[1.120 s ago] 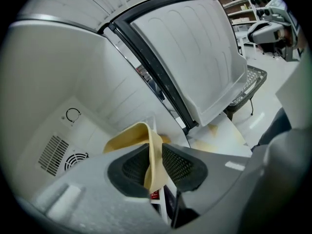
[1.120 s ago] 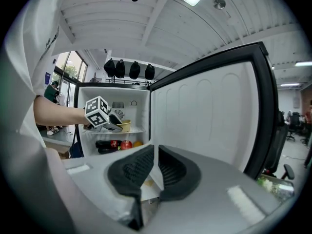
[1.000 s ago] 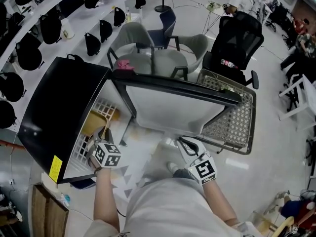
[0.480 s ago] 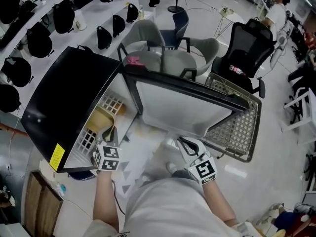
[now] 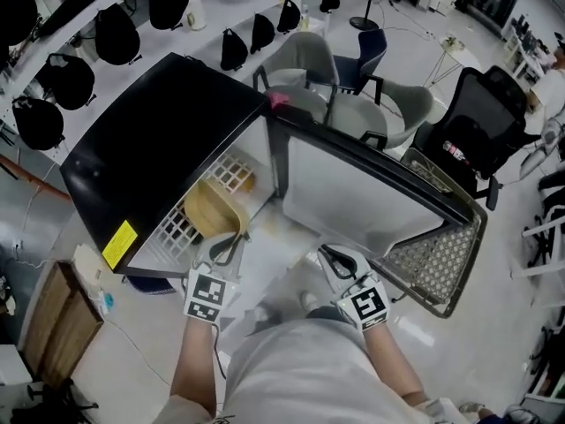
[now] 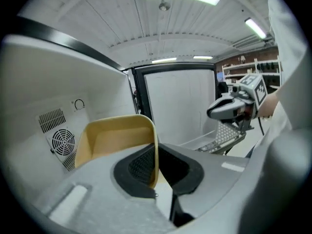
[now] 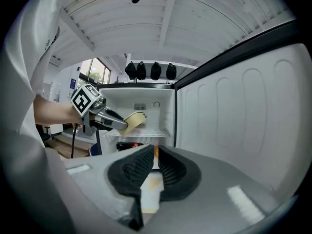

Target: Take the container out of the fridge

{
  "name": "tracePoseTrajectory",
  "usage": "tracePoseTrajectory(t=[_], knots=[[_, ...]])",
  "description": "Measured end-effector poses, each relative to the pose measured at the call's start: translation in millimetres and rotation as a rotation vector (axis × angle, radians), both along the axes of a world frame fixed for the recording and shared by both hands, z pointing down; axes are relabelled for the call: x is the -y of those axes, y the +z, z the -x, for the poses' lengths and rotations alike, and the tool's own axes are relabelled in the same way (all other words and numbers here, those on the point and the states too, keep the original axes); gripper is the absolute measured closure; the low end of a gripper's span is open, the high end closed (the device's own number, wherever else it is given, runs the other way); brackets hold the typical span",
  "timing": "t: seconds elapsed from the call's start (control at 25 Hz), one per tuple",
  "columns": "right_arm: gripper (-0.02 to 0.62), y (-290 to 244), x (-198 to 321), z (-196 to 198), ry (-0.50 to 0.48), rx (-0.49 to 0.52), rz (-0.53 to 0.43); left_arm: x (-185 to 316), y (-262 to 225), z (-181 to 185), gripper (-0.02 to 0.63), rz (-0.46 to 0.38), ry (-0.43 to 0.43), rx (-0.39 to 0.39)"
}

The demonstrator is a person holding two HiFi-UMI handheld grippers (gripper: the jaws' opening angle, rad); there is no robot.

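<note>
the left gripper [image 5: 234,239] is clenched on the yellow container's [image 5: 210,208] wall at the fridge's [image 5: 141,162] open front, the right gripper [image 5: 335,259] closed on nothing outside it, so the pull-out seems in hand and next needs the container drawn clear.

Your left forearm [image 5: 196,360] reaches up from the bottom of the head view, and your left gripper [image 5: 235,237] points toward 1 o'clock, its marker cube [image 5: 206,296] facing the camera. Its jaws are pinched on one wall of the container [image 5: 212,208] (the wall stands edge-on between the pads). Your right forearm [image 5: 388,369] comes in from 5 o'clock, and your right gripper [image 5: 334,256] points toward 11 o'clock with its jaws drawn together on nothing. The two grippers angle in toward each other, well apart.
</note>
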State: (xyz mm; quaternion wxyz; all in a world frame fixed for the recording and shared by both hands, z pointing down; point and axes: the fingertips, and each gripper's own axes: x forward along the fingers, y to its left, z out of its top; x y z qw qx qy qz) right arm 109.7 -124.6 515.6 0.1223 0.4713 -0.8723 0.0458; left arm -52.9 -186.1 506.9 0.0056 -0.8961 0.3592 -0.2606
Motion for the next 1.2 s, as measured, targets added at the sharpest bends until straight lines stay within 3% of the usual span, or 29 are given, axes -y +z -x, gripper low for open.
tracePoseTrajectory(t=[0.16, 0.4, 0.6, 0.72, 1.2], knots=[[0.565, -4.3, 5.8, 24.4, -0.093, 0.017, -0.015, -24.3, -8.4, -4.4, 0.591, 0.063, 0.062, -0.117], [0.565, -1.5, 10.7, 56.2, -0.235, 0.029, -0.011, -64.7, -8.1, -6.2, 0.591, 0.126, 0.123, -0.191], [0.565, -1.0, 13.9, 90.6, -0.347, 0.038, -0.010, -102.1, 0.1, 0.5, 0.589, 0.257, 0.173, -0.267], [0.565, -1.9, 12.7, 113.2, -0.418, 0.041, -0.010, -119.4, 5.4, 12.3, 0.589, 0.311, 0.153, -0.301], [0.565, -2.2, -11.9, 197.6, -0.687, 0.052, -0.007, -189.5, 27.2, 60.3, 0.589, 0.390, -0.022, -0.253]])
